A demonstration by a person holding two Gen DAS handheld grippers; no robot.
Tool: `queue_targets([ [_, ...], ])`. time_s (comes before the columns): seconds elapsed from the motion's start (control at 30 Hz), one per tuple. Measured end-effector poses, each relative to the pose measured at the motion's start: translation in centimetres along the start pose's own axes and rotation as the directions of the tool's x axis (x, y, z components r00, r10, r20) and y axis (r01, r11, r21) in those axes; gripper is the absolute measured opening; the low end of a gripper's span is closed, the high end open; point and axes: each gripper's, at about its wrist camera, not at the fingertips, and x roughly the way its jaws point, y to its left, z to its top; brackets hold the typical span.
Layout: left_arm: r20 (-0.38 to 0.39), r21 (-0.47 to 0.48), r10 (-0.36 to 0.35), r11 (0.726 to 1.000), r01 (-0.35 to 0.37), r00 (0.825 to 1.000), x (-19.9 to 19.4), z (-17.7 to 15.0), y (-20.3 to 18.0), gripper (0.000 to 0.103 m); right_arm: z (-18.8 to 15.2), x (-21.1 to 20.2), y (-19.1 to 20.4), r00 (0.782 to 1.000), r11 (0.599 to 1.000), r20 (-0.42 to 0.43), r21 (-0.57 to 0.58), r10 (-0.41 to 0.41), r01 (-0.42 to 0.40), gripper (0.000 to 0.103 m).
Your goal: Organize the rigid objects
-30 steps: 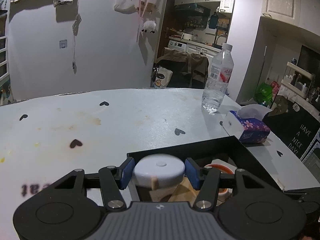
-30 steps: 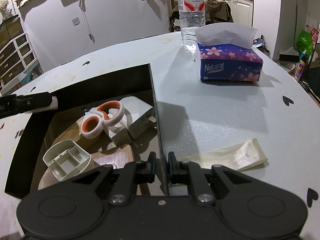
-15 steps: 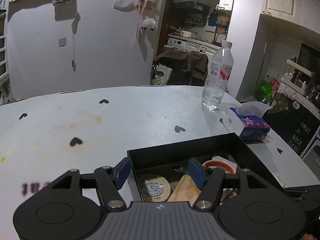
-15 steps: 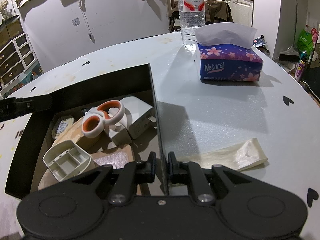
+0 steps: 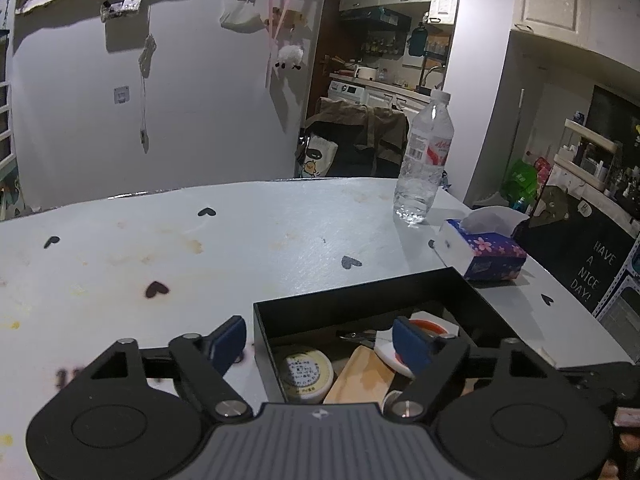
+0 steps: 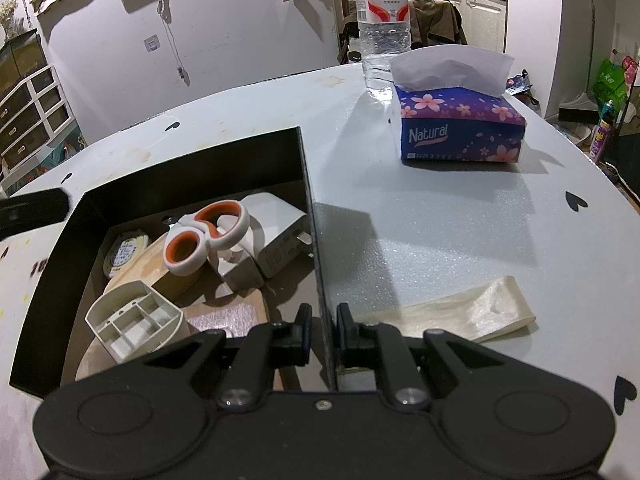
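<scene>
The pale tabletop [image 6: 460, 232], printed with small black hearts, carries a black box [image 6: 192, 176] set toward its near edge. The right gripper [image 6: 322, 330] stands at the box's right wall, its jaws narrowed onto that thin wall, one finger inside and one outside. The left gripper [image 5: 320, 338] hovers over the box's left wall with its blue-padded jaws spread wide and nothing between them. Inside the box, a wooden board [image 6: 148, 268] lies under white-and-orange scissors [image 6: 208, 236], beside a white charger block [image 6: 276, 228] and a white divided tray [image 6: 136, 320] near the front. A small round tin [image 5: 306, 372] with a printed label sits in the box's far left corner, just below and between the left gripper's jaws. Beyond the box, toward the far right edge, stand a tissue pack [image 6: 456, 124] and a water bottle [image 6: 382, 20].
</scene>
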Motion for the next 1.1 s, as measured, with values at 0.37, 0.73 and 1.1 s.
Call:
queue_targets([
  [0.37,0.041,-0.002,-0.008,1.000,0.008,0.999,-4.9,-1.2,-0.4,0.095,0.4,-1.5,0.8,0.998,0.998,0.053,-0.062,-0.017,0.021,0.026],
  [0.73,0.111,-0.056,0.048,0.998,-0.042,0.993,-9.0,-2.8,-0.2,0.103,0.0,-10.4,1.7,0.964,0.995,0.259,-0.095,0.061,-0.037,0.065],
  [1.1,0.155,-0.059,0.115,0.993,-0.107,0.981,-11.9,-6.1,-1.1,0.103,-4.1,-15.1,1.2,0.935,0.996,0.352,-0.093,0.040,-0.007,0.093],
])
